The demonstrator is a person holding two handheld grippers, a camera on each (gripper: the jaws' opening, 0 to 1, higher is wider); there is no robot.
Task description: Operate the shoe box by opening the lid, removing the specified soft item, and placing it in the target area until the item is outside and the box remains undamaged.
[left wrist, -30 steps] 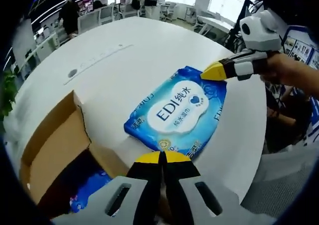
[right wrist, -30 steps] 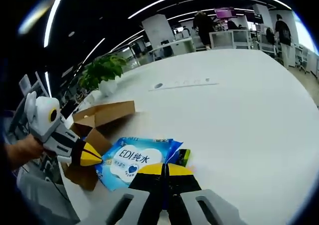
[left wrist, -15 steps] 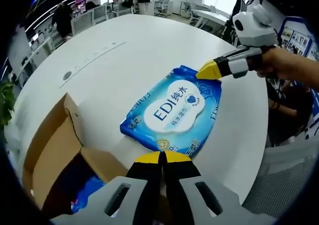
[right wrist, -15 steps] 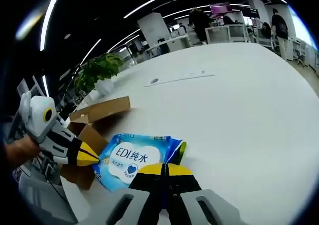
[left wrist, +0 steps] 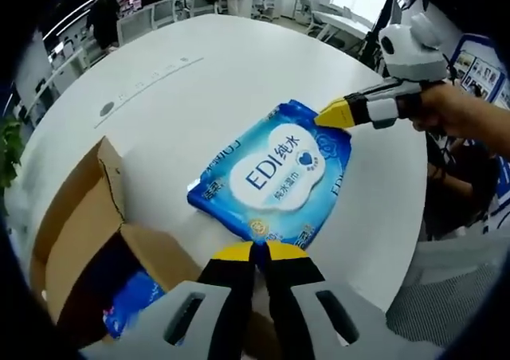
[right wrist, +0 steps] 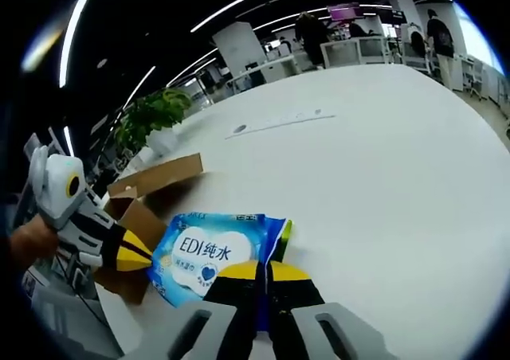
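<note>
Jaws of the right gripper [right wrist: 260, 266] are closed on a corner of the blue wipes pack [left wrist: 275, 174]. The left gripper [left wrist: 258, 249] is closed with nothing held, just short of the pack. The pack lies flat on the white table [left wrist: 207, 73], outside the open cardboard box [left wrist: 76, 240].

Potted plant [right wrist: 151, 115] beyond the white table [right wrist: 382, 153]; blurred desks, perhaps people, behind.

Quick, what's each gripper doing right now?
Left gripper: shut on the blue wet-wipes pack.
Right gripper: shut on the same pack's opposite edge.
</note>
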